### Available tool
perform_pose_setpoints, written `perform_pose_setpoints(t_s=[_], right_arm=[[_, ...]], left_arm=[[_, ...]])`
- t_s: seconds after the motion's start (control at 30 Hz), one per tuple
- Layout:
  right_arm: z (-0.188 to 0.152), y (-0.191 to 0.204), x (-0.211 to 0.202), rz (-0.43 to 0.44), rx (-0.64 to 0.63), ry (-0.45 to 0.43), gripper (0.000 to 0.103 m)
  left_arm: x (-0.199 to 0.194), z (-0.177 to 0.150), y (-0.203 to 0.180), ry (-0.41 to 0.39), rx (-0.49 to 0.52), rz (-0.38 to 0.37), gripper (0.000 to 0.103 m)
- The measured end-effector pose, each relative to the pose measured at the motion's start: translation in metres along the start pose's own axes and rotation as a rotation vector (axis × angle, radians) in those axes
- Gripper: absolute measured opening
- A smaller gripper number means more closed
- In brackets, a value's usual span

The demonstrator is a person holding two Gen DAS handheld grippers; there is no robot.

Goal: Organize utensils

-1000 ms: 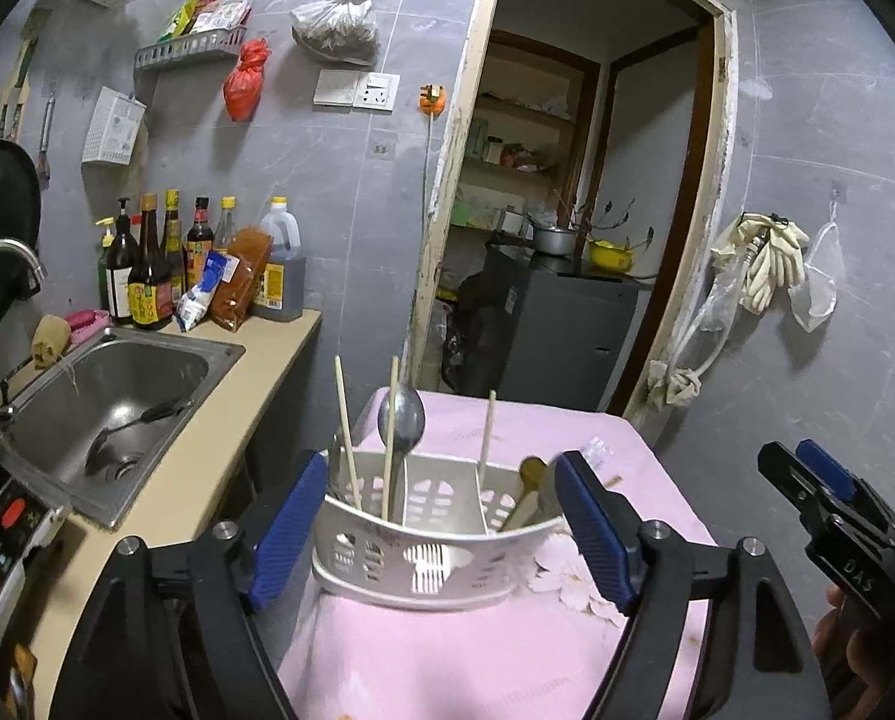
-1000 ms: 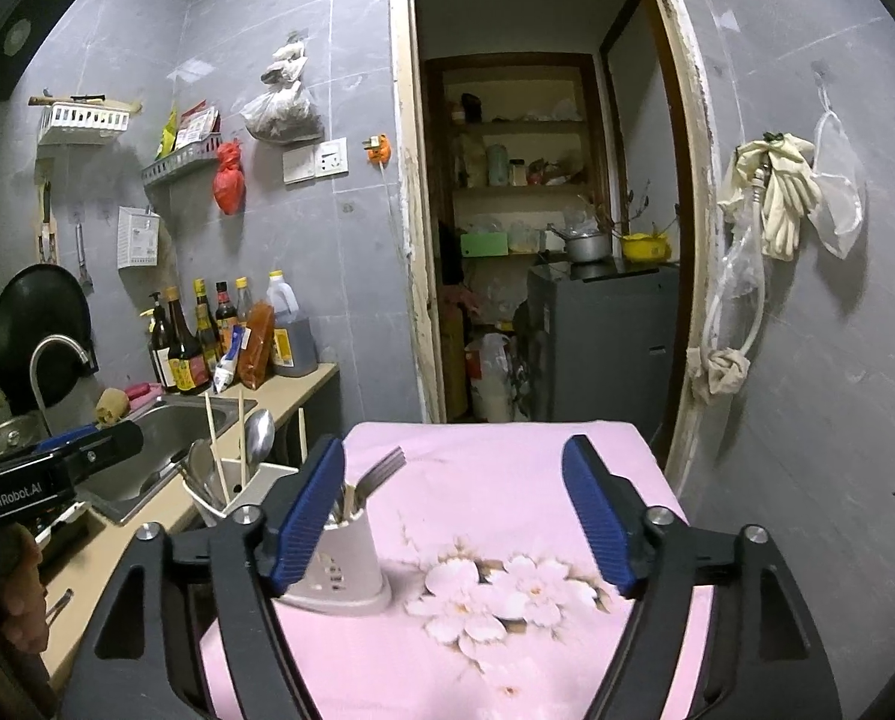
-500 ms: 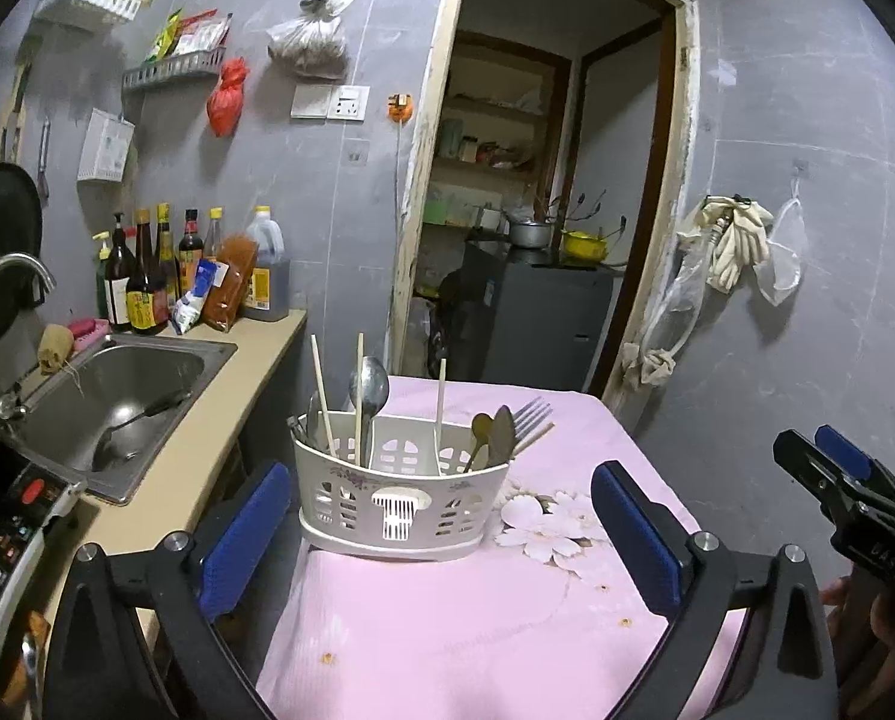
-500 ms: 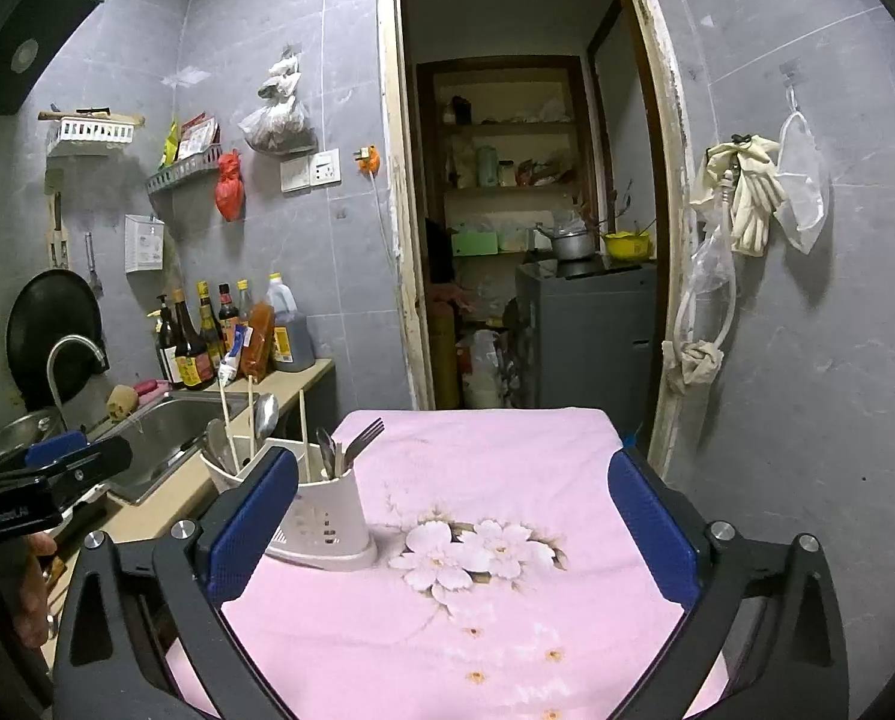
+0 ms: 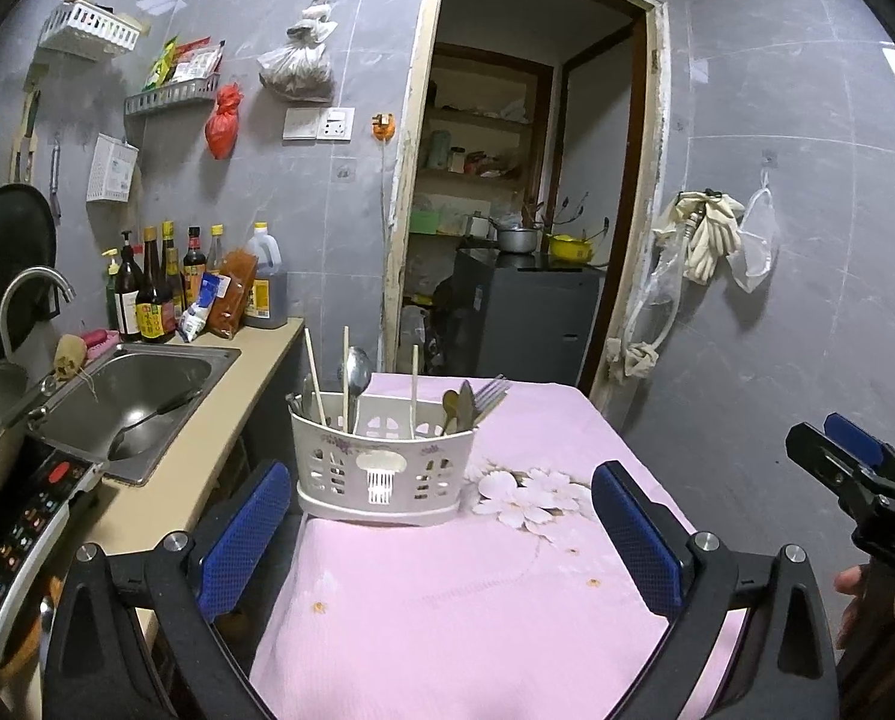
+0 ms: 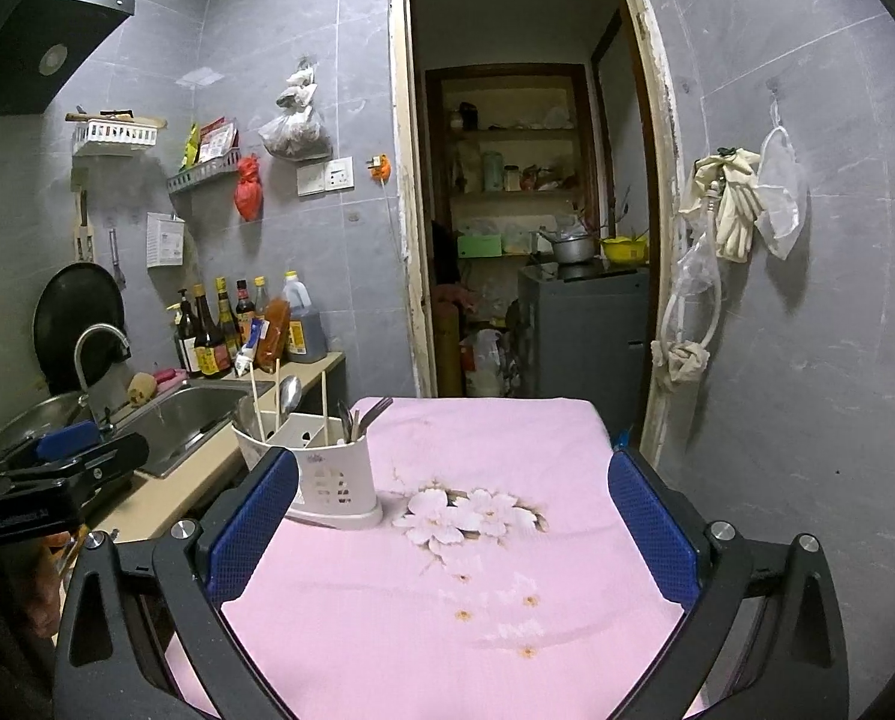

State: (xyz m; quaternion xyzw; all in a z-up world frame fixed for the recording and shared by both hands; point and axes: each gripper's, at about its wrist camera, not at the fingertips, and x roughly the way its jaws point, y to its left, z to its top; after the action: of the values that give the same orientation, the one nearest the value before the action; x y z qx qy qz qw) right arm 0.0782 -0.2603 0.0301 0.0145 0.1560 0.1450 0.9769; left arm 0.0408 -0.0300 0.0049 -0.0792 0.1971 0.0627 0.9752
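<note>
White utensil caddy point(image 5: 381, 468) stands upright on the pink-clothed counter point(image 5: 477, 588) at its left edge, holding chopsticks point(image 5: 314, 375), spoons point(image 5: 357, 369) and forks point(image 5: 490, 391). Left tool point(image 5: 441, 531) and right tool point(image 6: 453, 525) both spread wide, empty, clear of the caddy.

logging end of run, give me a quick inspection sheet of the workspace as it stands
surface: pink floral cloth on table, few small spots
job's things: white caddy upright near the cloth's left edge, holding chopsticks, spoon, forks
clutter: nothing seen on cloth
grippers: left gripper open, empty; right gripper open, empty
cables: white hose on right wall
surroundings: sink, bottles, open doorway
</note>
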Motion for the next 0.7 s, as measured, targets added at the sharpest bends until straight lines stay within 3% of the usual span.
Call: perform_pose_setpoints(t_s=[0.33, 0.7], right_arm=[[-0.010, -0.007, -0.044, 0.007, -0.023, 0.003, 0.102], [-0.014, -0.012, -0.061, -0.003, -0.015, -0.001, 0.102]], left_arm=[[-0.039, -0.020, -0.019, 0.001, 0.008, -0.001, 0.101], [-0.060, -0.026, -0.019, -0.011, 0.004, 0.003, 0.101]])
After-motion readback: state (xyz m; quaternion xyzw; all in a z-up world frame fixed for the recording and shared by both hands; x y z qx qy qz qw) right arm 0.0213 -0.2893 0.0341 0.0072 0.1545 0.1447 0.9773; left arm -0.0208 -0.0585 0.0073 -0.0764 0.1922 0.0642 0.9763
